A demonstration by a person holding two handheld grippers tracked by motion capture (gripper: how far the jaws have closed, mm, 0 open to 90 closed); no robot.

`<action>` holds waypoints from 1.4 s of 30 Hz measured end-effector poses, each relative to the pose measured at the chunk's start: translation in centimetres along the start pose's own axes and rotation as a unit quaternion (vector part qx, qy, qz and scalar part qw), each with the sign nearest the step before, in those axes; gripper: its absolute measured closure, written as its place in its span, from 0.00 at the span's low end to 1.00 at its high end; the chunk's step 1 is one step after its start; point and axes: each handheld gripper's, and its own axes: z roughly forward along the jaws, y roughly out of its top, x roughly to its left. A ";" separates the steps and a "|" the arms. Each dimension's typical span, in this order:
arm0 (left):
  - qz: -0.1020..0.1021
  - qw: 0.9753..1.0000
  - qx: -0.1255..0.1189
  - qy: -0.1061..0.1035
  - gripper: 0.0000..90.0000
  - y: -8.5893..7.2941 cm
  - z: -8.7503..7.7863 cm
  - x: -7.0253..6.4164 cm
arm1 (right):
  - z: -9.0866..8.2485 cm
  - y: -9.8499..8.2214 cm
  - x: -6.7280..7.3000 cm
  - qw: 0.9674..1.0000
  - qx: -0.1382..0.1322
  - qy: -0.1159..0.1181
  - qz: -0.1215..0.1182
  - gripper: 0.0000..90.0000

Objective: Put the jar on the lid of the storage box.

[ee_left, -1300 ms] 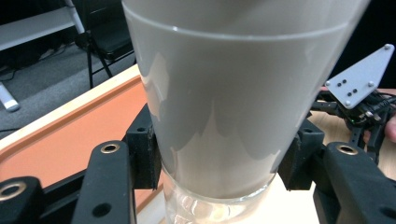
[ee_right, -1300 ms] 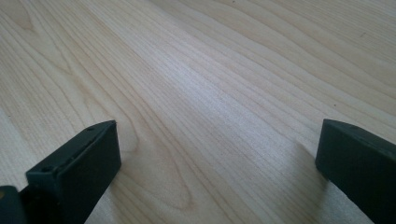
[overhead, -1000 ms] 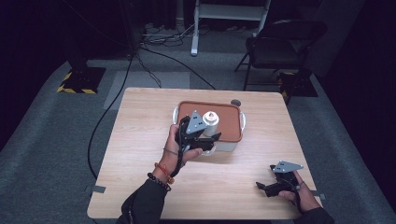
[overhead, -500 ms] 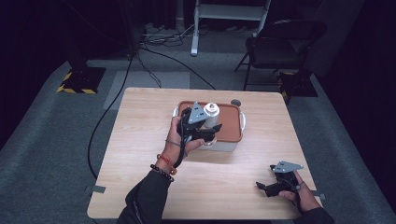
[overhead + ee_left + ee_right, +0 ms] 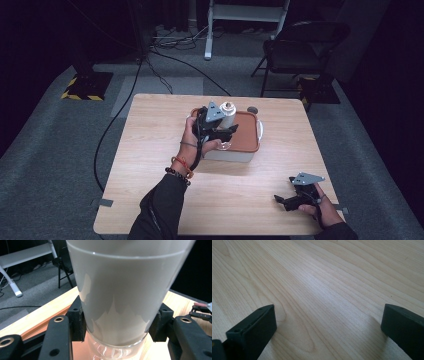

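Flanking glass [image 5: 120, 302]: orange-lidded box [image 5: 245, 136], table [image 5: 150, 150].

A tray [image 5: 250, 145] sits at the bench's [image 5: 150, 150] upper centre. A glass [image 5: 227, 112] is over the tray's left part; the right gripper [image 5: 281, 201] rests at lower right.

High view: above my side, facing forward and down over whole table [image 5: 150, 150]. My left claw's camera: tight on glass [image 5: 120, 302], looking toward far floor. My right claw's camera: close over bare tabletop, near right. All three share table.
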 end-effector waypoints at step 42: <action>-0.031 0.999 0.032 0.030 0.48 -0.3 3.6 2.3 | 0.0 0.0 0.0 1.000 0.000 0.000 -0.001 0.00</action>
